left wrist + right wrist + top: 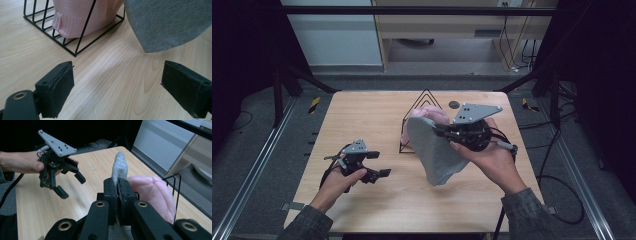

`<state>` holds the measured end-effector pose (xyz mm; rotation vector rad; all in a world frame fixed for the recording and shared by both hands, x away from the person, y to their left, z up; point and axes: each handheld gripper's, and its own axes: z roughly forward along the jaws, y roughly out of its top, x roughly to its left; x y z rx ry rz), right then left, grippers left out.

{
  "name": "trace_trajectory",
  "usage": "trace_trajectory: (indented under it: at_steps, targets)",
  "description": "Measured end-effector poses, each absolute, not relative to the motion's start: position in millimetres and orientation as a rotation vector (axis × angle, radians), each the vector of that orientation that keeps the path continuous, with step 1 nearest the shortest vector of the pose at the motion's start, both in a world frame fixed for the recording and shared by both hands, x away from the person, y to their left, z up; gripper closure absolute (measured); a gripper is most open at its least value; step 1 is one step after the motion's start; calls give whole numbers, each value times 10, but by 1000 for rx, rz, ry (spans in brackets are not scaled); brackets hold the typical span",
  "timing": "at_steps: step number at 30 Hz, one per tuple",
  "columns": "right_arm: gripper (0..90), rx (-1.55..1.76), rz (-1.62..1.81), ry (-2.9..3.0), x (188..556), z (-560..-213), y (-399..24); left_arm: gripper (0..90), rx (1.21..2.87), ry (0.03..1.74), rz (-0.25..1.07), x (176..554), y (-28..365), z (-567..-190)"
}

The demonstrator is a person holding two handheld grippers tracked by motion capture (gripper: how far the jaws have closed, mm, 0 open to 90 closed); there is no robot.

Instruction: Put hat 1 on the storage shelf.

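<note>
A grey knit cloth [438, 152] hangs above the table's middle right, and my right gripper [441, 131] is shut on its upper edge. In the right gripper view the jaws [118, 192] pinch the grey cloth [119, 166], which stands up between them. Just behind it, a pink knit hat [430, 113] sits inside a black triangular wire rack [426, 95]. My left gripper [381, 164] is held low over the table's left half, open and holding nothing. In its own view, the pink hat [82, 17], rack [62, 42] and grey cloth [170, 22] lie ahead of the open left gripper [117, 85].
The wooden table [362, 120] has bare surface at left and front. A small dark round mark [454, 104] lies right of the rack. Metal rails [257, 165] run along both sides, and cables [562, 200] trail on the floor at right.
</note>
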<state>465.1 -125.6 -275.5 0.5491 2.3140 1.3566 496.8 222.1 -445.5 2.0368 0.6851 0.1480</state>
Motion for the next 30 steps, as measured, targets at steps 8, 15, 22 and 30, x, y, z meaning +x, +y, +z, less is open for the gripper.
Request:
trace_trajectory:
  at_steps: [8, 15, 22, 30]
  targets:
    - [868, 509, 1354, 2326, 4672, -2619, -1095, 102, 2028, 656, 150, 4934, 2166, -4411]
    - [868, 483, 1339, 2345, 4711, -2594, -947, 103, 2030, 639, 160, 4923, 2152, -4382]
    - [868, 470, 1339, 2367, 4758, -2621, -816, 103, 2032, 640, 159, 4927, 2164, -4385]
    - [868, 459, 1349, 2380, 4810, -2638, -662, 102, 2034, 655, 168, 4949, 2205, -4404]
